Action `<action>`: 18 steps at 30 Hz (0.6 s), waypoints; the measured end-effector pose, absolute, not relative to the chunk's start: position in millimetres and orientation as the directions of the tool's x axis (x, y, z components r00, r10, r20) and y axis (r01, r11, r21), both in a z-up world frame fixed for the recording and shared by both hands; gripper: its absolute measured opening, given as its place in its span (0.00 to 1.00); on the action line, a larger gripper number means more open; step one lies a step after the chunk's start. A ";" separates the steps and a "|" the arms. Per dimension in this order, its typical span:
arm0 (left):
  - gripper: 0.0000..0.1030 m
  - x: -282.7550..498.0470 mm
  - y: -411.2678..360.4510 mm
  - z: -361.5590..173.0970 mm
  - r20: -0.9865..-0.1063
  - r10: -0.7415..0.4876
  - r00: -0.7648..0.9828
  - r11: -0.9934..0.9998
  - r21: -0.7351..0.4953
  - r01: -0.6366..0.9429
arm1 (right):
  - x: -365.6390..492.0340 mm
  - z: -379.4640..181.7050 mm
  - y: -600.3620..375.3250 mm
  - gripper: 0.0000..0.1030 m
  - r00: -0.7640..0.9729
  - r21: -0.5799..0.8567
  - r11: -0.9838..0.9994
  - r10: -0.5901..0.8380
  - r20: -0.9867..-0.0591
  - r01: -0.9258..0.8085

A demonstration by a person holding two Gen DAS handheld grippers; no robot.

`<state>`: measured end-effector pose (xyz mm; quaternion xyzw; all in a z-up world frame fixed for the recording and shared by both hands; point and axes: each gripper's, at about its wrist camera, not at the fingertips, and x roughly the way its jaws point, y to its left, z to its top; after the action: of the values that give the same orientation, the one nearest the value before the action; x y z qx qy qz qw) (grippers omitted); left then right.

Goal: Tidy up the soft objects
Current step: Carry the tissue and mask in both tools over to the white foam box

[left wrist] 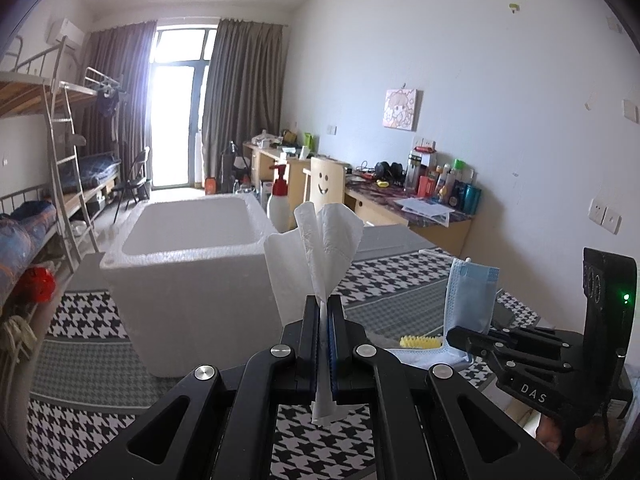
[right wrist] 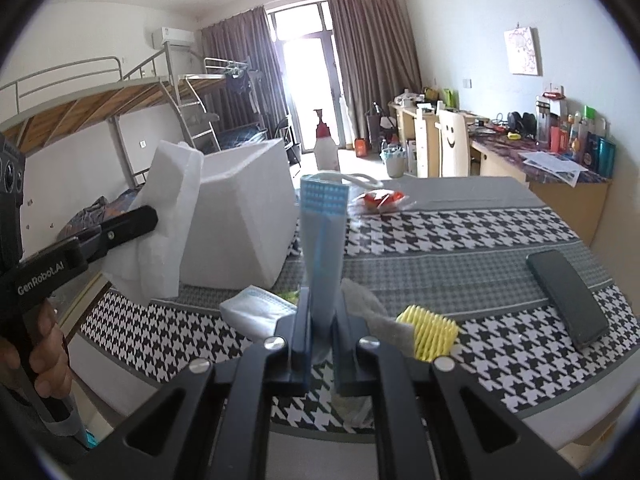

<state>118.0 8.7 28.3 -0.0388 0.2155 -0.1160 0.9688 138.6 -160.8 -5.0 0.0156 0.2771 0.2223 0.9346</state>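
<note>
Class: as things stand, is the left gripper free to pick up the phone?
Probably not: the left gripper is shut on a tissue, and the phone lies beyond the right gripper.

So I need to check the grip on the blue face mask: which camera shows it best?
The right wrist view: the blue face mask stands upright, pinched in the right hand-held gripper, centre frame. The left wrist view shows it sideways, off to the right.
</note>
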 end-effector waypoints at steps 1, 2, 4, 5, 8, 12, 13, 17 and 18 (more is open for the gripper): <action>0.04 118.9 8.2 29.6 -0.404 -0.242 0.882 0.970 -0.123 0.210 | 139.8 -4.1 -161.1 0.10 0.749 0.151 0.902 0.422 -0.510 -0.405; 0.04 119.7 8.6 30.3 -0.402 -0.242 0.883 0.970 -0.121 0.211 | 140.7 -2.7 -160.9 0.10 0.753 0.147 0.903 0.419 -0.507 -0.404; 0.04 121.2 8.5 32.3 -0.397 -0.244 0.885 0.969 -0.119 0.214 | 141.4 -0.6 -162.3 0.10 0.760 0.143 0.906 0.414 -0.501 -0.399; 0.04 120.9 9.0 32.9 -0.393 -0.245 0.886 0.969 -0.117 0.217 | 142.4 1.1 -163.2 0.10 0.764 0.141 0.907 0.412 -0.496 -0.397; 0.04 123.4 8.4 36.9 -0.385 -0.247 0.889 0.969 -0.108 0.222 | 144.0 5.3 -164.6 0.10 0.776 0.133 0.911 0.404 -0.484 -0.391; 0.04 128.3 10.4 41.0 -0.380 -0.247 0.891 0.969 -0.102 0.225 | 149.3 10.8 -164.6 0.10 0.786 0.133 0.913 0.401 -0.471 -0.386; 0.04 130.2 10.8 42.5 -0.379 -0.246 0.892 0.969 -0.101 0.224 | 150.8 12.4 -164.8 0.10 0.788 0.132 0.913 0.400 -0.467 -0.385; 0.04 134.5 11.0 48.4 -0.367 -0.245 0.897 0.970 -0.091 0.227 | 154.8 17.4 -163.5 0.10 0.798 0.128 0.916 0.395 -0.455 -0.381; 0.04 135.8 10.9 50.5 -0.362 -0.244 0.900 0.970 -0.086 0.228 | 156.1 19.2 -162.1 0.10 0.801 0.126 0.916 0.394 -0.451 -0.380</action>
<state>135.8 10.9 50.5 -0.0208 0.1881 -0.1212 0.9744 156.1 -162.1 19.2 0.0144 0.2405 0.2040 0.9489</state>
